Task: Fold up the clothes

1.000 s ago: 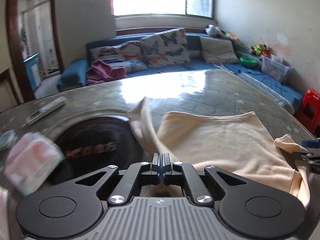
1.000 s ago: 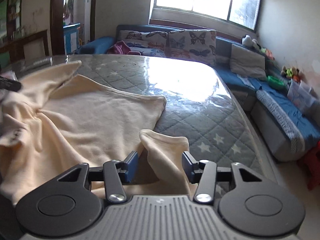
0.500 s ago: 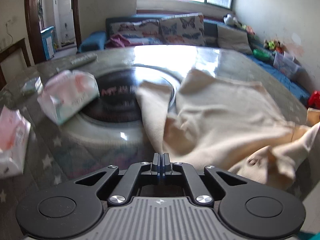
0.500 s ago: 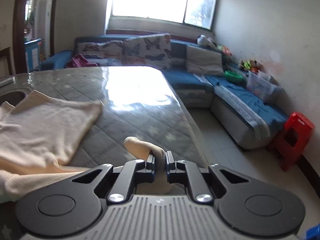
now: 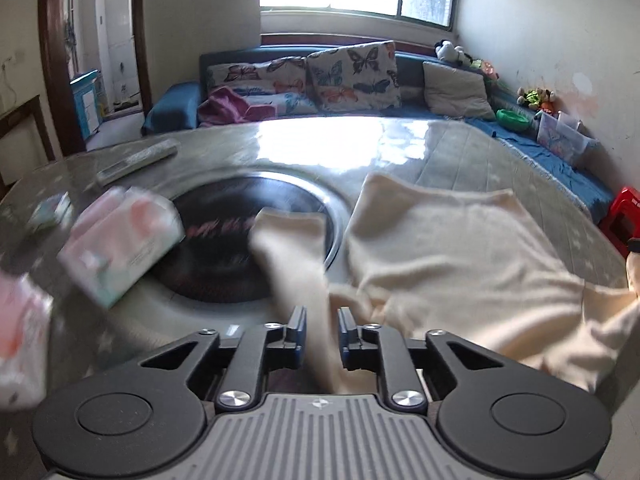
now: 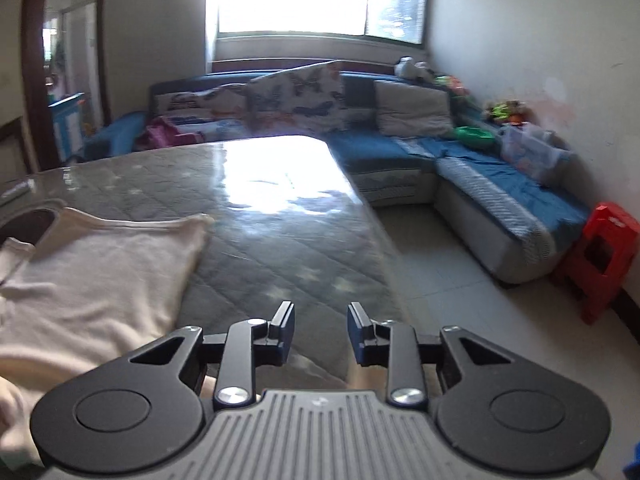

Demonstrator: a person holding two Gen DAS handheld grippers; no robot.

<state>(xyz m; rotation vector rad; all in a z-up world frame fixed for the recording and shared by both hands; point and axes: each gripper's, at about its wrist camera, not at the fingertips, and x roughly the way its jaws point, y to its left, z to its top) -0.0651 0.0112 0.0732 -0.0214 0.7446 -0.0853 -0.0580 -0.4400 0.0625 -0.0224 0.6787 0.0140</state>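
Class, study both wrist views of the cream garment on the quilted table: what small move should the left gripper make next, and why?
Probably draw the left gripper back off the sleeve. Its jaws are opening with the sleeve running between them, no longer pinched. The cream garment lies spread on the table, and the right gripper, also opening, has nothing between its jaws.

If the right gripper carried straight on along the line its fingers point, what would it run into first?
Most likely the bare quilted table cover. The right gripper is opening with nothing between its jaws, pointing down at the grey surface. The cream garment lies off to its left, out of that line, though depth is hard to judge.
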